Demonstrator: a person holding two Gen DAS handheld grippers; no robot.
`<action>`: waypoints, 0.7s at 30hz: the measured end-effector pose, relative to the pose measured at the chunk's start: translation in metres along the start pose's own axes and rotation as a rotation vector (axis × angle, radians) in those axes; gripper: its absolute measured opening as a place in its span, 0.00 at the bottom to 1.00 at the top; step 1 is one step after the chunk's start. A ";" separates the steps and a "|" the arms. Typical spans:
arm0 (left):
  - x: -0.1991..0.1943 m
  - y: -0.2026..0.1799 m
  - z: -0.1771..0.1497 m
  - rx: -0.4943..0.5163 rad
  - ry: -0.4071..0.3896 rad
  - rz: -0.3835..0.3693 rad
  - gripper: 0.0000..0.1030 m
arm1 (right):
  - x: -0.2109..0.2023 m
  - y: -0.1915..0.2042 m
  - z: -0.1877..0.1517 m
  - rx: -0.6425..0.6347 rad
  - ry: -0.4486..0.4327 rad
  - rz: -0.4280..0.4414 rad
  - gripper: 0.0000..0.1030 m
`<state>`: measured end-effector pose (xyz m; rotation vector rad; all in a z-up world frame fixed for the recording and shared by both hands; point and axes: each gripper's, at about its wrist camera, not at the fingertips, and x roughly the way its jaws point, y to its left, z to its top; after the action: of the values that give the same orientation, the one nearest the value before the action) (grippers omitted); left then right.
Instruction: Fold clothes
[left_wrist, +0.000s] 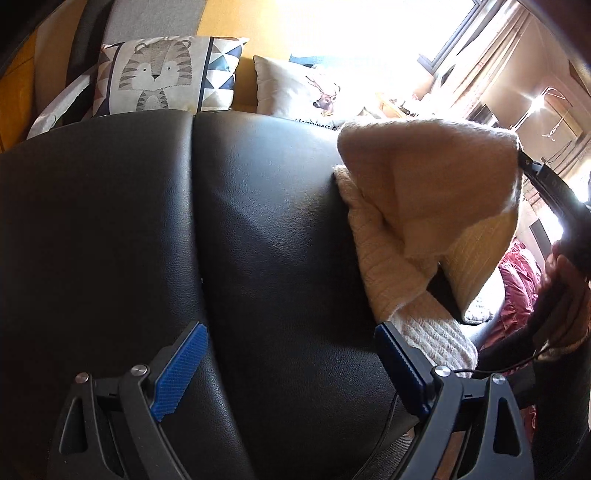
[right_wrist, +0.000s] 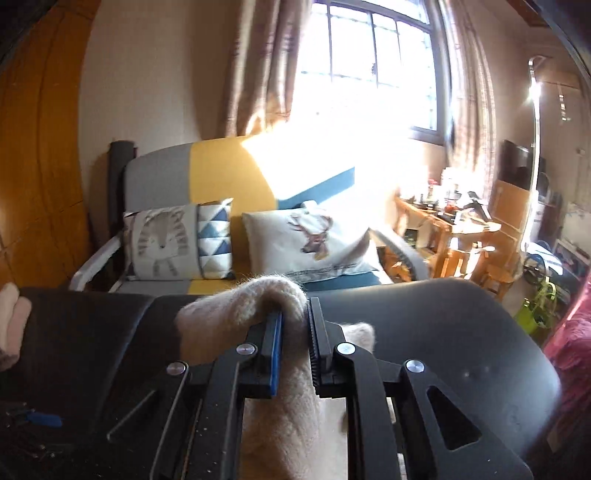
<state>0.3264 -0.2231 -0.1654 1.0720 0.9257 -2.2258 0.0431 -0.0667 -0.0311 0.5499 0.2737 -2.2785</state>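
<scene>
A cream knitted sweater (left_wrist: 413, 236) lies on the right part of a black leather surface (left_wrist: 258, 240), with one end lifted into the air. My right gripper (right_wrist: 295, 314) is shut on that lifted end of the cream sweater (right_wrist: 240, 314); the knit bulges over the blue pads and hangs below the fingers. In the left wrist view the right gripper (left_wrist: 524, 158) shows at the sweater's raised top right corner, held by a hand (left_wrist: 565, 291). My left gripper (left_wrist: 288, 328) stands open low over the bare leather, its right finger (left_wrist: 397, 354) beside the sweater's near edge, nothing between the pads.
A sofa with a tiger cushion (right_wrist: 177, 243) and a deer cushion (right_wrist: 306, 240) stands behind the black surface. A bright window (right_wrist: 369, 48) washes out the back. A cluttered wooden desk (right_wrist: 454, 218) is at right, red fabric (left_wrist: 517, 280) past the right edge, folded pale cloth (right_wrist: 11, 325) at far left.
</scene>
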 end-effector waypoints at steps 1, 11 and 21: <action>0.000 0.002 0.000 -0.001 0.003 0.001 0.91 | 0.010 -0.013 0.003 0.017 0.006 -0.059 0.13; 0.022 -0.017 0.001 0.073 0.056 0.023 0.91 | 0.009 -0.116 -0.080 0.079 0.169 -0.252 0.52; 0.064 -0.115 0.011 0.447 -0.001 -0.018 0.91 | -0.009 -0.068 -0.113 0.083 0.227 0.077 0.65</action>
<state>0.2074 -0.1661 -0.1705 1.2518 0.4416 -2.5149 0.0337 0.0265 -0.1250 0.8495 0.2651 -2.1612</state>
